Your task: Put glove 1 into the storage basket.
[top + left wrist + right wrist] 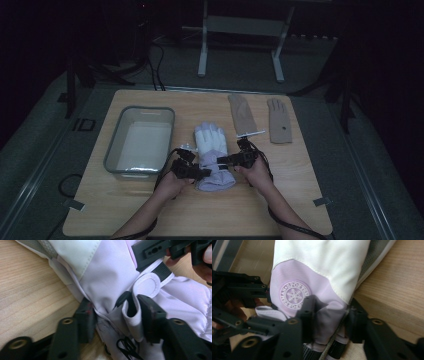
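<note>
Pinching the cuff end of the white-and-lilac ski glove (212,155) from both sides: left tool (116,315) half closed with a fold of fabric bunched between its pads, right tool (329,315) likewise clamped on the wrist fabric. Lying mid-tabletop (150,210), fingers pointing away, beside the grey bin (112,150). Gripping done; lifting and moving probably remaining. Reading "SPORTSMAN" around the snowflake badge (294,295).
</note>
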